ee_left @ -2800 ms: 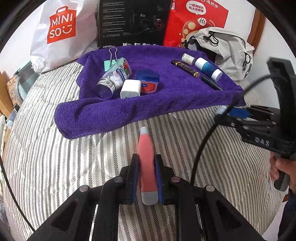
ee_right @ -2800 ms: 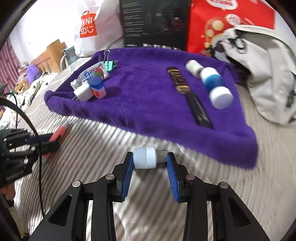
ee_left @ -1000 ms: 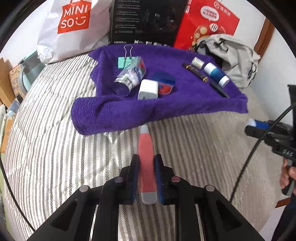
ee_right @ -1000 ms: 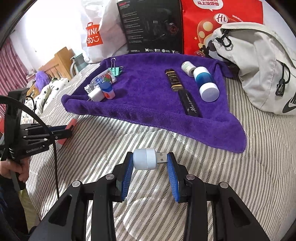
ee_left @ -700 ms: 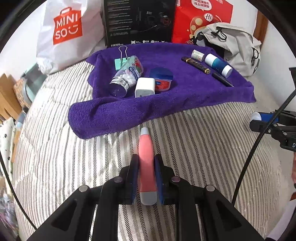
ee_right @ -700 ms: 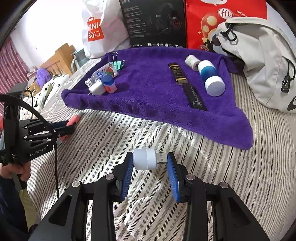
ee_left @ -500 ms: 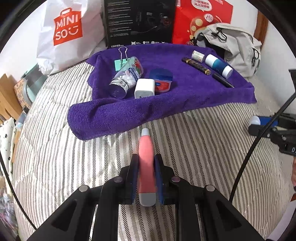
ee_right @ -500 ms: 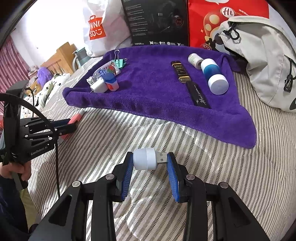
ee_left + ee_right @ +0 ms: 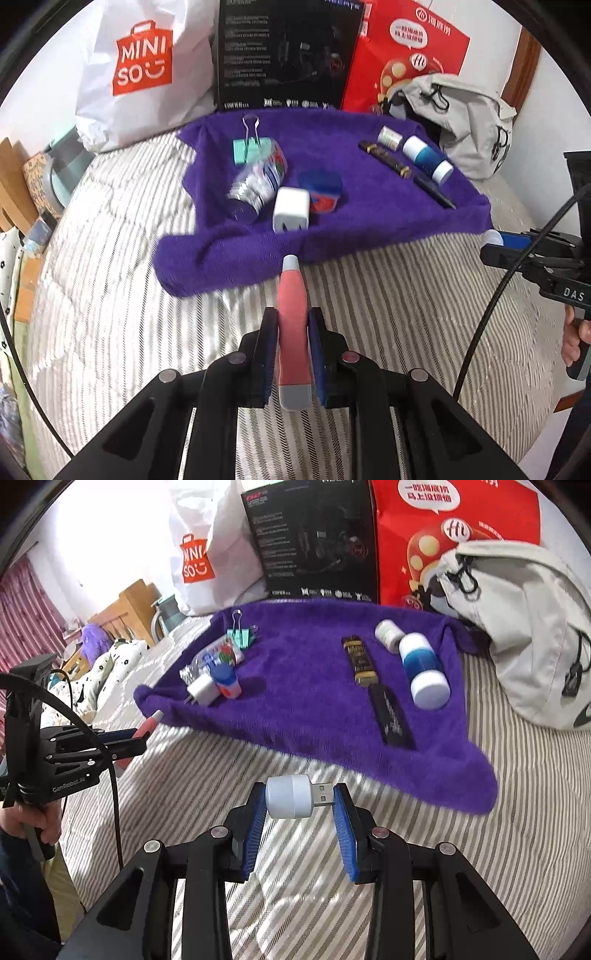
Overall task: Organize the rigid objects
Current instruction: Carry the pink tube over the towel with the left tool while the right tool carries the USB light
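Purple terry towel lies rumpled on a striped quilted bed, its near edge folded thick. Left gripper is clamped on a pink tapered tube with a grey cap end, nozzle pointing at the towel's near edge, held above the bedding. Right gripper pinches a small white USB plug light sideways between blue ribbed pads, metal connector touching the right pad, just short of the towel's near right corner.

On the towel's left half: mint binder clip, clear plastic bottle lying down, white square charger, blue-lidded squat jar, all bunched together. Right half: small white vial, blue-and-white cylinder, long dark pen-like stick with gold band.

Behind the towel's far edge: white MINISO bag, black box, red glossy bag, grey fabric backpack. Wooden furniture at far left.
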